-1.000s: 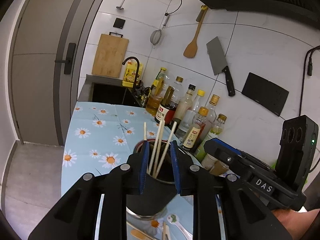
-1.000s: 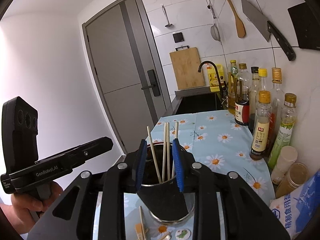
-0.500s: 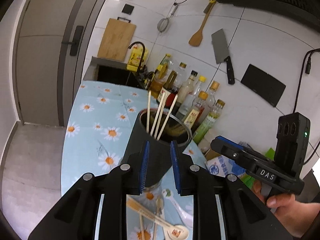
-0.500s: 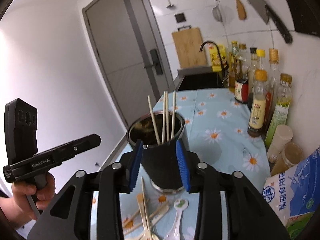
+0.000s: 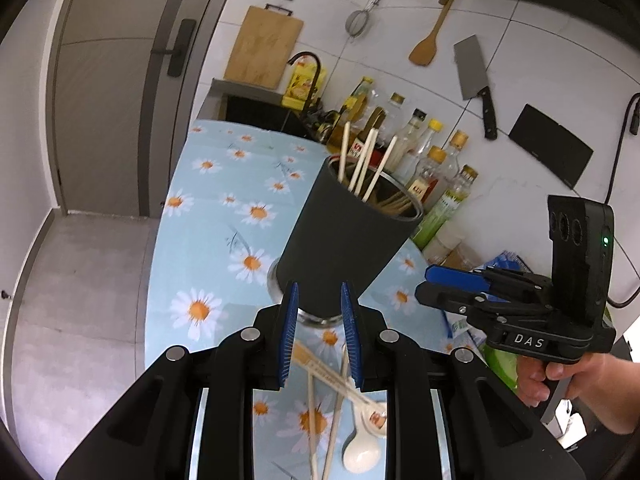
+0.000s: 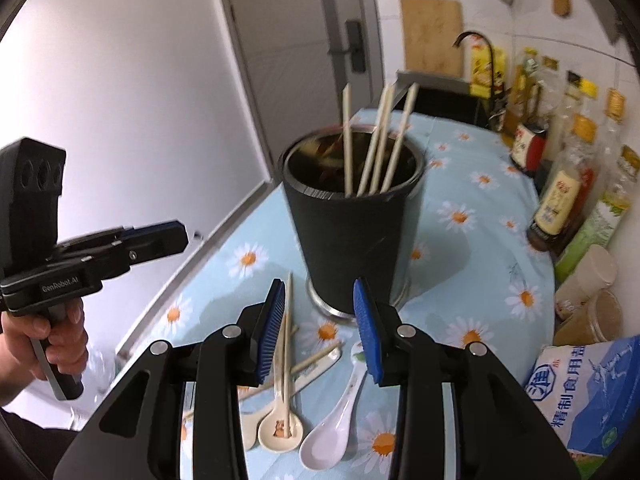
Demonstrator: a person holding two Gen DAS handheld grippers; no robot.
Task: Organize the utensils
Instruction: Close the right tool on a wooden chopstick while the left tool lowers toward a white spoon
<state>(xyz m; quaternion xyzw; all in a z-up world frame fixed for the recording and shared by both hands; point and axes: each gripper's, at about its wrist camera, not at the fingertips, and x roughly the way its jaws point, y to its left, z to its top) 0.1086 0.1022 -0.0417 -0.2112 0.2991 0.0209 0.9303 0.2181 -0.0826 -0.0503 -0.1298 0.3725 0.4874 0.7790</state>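
Black utensil holder (image 6: 352,224) w/ chopsticks (image 6: 376,148) stands upright on table (image 6: 480,208), just ahead of both grippers' fingers, not gripped. Right gripper (image 6: 320,320) fingers apart, released; left gripper (image 5: 318,322) fingers also apart, holding nothing. Right view shows loose spoons (image 6: 332,428) + chopsticks under fingers clearer than left view. Daisy-print cloth, sauce bottles (image 5: 424,168) by tiled wall, door behind.

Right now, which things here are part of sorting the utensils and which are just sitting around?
Part of the job:
- black utensil holder with chopsticks standing in it
- loose chopsticks on the tablecloth
- white spoon
- beige spoon

Just lying about:
- sauce bottles
- salt bag
- cleaver on the wall
- cutting board
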